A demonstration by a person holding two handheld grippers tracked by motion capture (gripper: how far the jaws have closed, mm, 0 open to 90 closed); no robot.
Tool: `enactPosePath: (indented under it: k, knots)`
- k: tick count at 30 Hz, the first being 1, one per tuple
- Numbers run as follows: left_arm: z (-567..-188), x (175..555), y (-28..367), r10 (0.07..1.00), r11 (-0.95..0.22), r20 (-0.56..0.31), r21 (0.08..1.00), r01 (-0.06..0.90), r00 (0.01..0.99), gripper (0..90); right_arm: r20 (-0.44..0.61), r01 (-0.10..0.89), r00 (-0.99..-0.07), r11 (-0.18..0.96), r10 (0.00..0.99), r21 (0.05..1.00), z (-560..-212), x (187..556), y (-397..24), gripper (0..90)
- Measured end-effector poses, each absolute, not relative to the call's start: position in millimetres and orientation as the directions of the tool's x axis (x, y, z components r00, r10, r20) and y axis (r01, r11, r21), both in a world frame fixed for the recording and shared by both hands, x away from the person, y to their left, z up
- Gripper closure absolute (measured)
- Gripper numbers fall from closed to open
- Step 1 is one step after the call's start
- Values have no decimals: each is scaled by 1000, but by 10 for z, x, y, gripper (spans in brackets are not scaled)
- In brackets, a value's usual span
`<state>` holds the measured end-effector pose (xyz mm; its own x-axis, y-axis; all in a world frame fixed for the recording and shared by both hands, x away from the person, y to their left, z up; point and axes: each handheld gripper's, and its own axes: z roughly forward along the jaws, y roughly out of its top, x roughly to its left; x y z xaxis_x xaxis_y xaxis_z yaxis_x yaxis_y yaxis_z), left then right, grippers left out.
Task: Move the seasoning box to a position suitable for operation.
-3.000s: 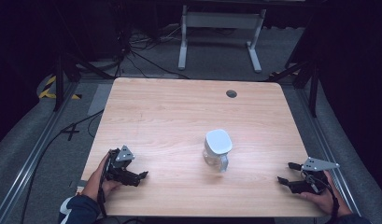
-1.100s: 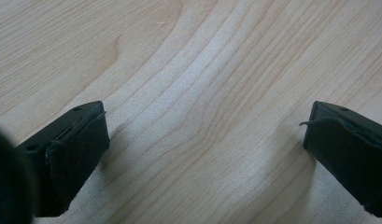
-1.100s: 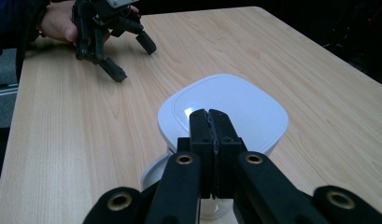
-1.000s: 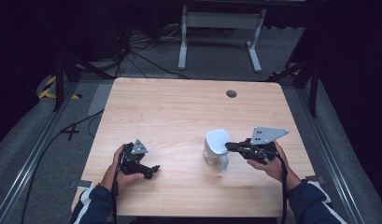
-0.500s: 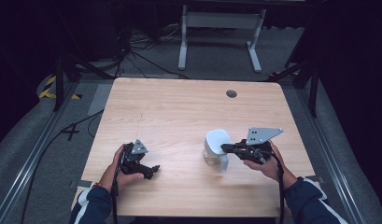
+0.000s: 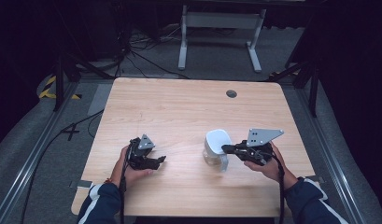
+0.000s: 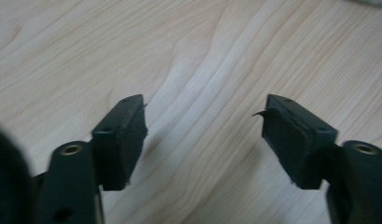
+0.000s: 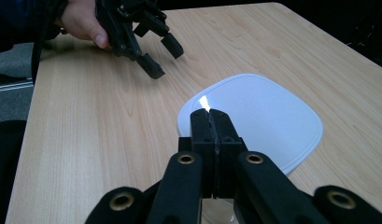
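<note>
A clear container with a white square lid (image 6: 216, 140) stands on the wooden table (image 6: 179, 112), right of centre. My right gripper (image 6: 224, 149) is shut, jaws pressed together, and reaches in from the right. Its tips (image 8: 210, 114) rest at the near edge of the lid (image 8: 263, 116); nothing shows between them. My left gripper (image 6: 159, 160) hovers low over the table's front left, well apart from the container. Its jaws have just been closing but still stand apart (image 7: 205, 135) with only bare wood between them. The left gripper (image 8: 163, 59) also appears far off in the right gripper view.
A round cable hole (image 6: 231, 94) sits near the table's far edge. Beyond the table a white stand (image 6: 221, 21) and loose cables lie on the grey floor. Metal rails run along both sides of the table.
The right gripper has come from the front right corner to the container's lid and stayed there. The left hand has shifted slightly right and up.
</note>
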<state>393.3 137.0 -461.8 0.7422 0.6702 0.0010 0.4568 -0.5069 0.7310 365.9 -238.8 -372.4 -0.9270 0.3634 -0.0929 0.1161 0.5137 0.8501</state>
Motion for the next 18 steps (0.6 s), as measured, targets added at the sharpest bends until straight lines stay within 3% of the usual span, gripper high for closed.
enactPosePath:
  k: [5, 12, 18]
  knots:
    - [-4384, 3988, 1047, 623, -496, 38, 791, 357, 781, 437, -99, 110, -927, 516, 362, 850, -3725, 3656, -2390, 900]
    - [-4234, 4125, 663, 581, -514, 67, 803, 302, 811, 692, -90, 110, -928, 499, 361, 859, -3742, 3658, -2394, 900]
    - [-4227, 4173, 456, 562, -518, 62, 804, 292, 825, 726, -90, 110, -929, 500, 360, 859, -3742, 3664, -2369, 900]
